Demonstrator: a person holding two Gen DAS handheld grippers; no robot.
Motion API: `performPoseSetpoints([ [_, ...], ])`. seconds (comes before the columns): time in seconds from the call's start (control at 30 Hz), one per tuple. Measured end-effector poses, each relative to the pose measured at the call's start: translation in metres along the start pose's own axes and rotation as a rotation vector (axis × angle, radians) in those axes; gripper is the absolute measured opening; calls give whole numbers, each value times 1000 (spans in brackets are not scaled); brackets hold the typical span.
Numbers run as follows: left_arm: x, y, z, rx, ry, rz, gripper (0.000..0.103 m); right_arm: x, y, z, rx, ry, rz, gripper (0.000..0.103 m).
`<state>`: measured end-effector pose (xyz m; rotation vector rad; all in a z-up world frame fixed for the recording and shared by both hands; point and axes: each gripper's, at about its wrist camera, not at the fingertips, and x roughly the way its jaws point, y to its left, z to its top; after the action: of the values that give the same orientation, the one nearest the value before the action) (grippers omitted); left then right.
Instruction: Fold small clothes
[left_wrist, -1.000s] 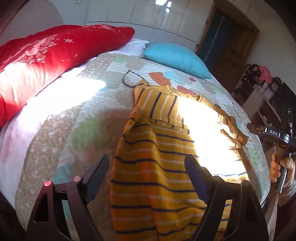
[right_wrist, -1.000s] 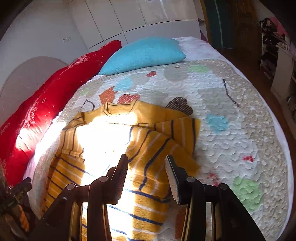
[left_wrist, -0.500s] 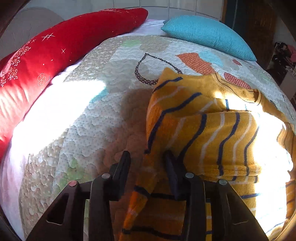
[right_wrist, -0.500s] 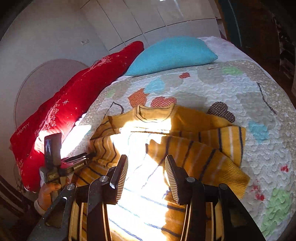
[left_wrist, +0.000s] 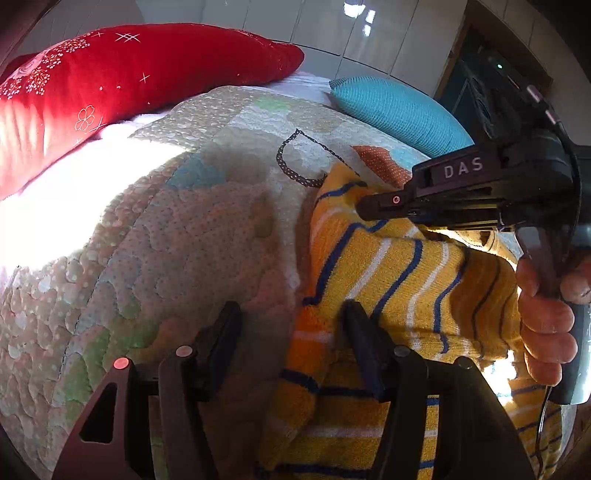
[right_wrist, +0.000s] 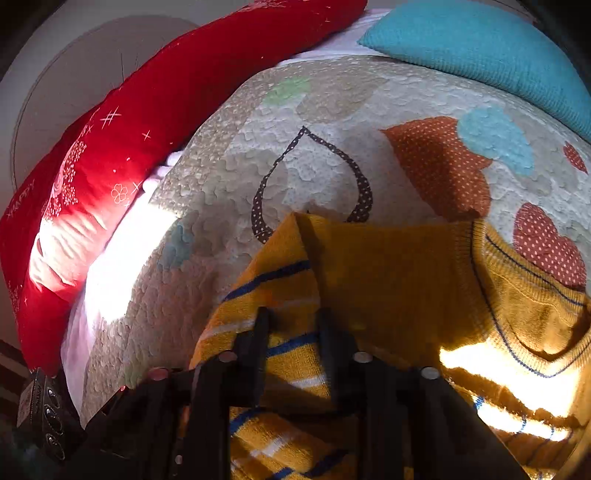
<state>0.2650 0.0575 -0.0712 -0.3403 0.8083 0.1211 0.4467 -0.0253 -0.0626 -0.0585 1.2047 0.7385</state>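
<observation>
Sweater (left_wrist: 399, 280), yellow knit with navy and white stripes, lies on the quilted bedspread (left_wrist: 177, 236), filling the lower right of the left wrist view and the lower centre and right of the right wrist view (right_wrist: 388, 280), its ribbed neckline toward the right edge there. No containers show in either view. A red pillow (left_wrist: 110, 81) lies along the upper left, and a teal cushion (left_wrist: 399, 110) sits at the upper right, both at the far side of the bedspread. The left gripper (left_wrist: 291, 332) has its jaws moderately apart; a folded edge of the sweater sits between them against the right finger, while the left finger stands over bare quilt. The right gripper (right_wrist: 291, 332) has its jaws narrowly apart, straddling a striped fold of the sweater; whether they pinch the cloth cannot be told. In the left wrist view the right gripper (left_wrist: 373, 206) reaches in from the right edge over the sweater, held by the person's right hand (left_wrist: 546, 314).
</observation>
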Motion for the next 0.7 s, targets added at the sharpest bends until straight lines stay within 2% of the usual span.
performPoseSetpoints([
  [0.1, 0, -1, 0, 2, -2, 5, 59, 7, 27, 18, -90, -8, -80, 7],
  [0.23, -1, -3, -1, 5, -3, 13, 59, 32, 53, 46, -141, -4, -137, 7],
  [0.3, -1, -2, -2, 1, -4, 8, 59, 51, 63, 49, -194, 49, -183, 12],
  [0.33, -1, -2, -2, 0, -4, 7, 59, 53, 66, 49, -204, 46, -213, 14],
  [0.37, -1, -2, -2, -1, -4, 5, 59, 47, 66, 49, -199, 32, -214, 24],
  [0.43, -2, -2, -2, -3, -4, 3, 59, 18, 57, 47, -145, -13, -159, 40],
  [0.53, -2, -1, -2, -4, -2, 1, 59, -47, 31, 32, -68, -84, -159, 41],
  [0.6, -2, -1, -2, -5, -1, 0, 59, -89, 1, 10, 2, -82, -126, 41],
  [0.7, -1, -1, -1, -5, 2, 1, 60, -135, -46, -40, 105, -59, -53, 41],
])
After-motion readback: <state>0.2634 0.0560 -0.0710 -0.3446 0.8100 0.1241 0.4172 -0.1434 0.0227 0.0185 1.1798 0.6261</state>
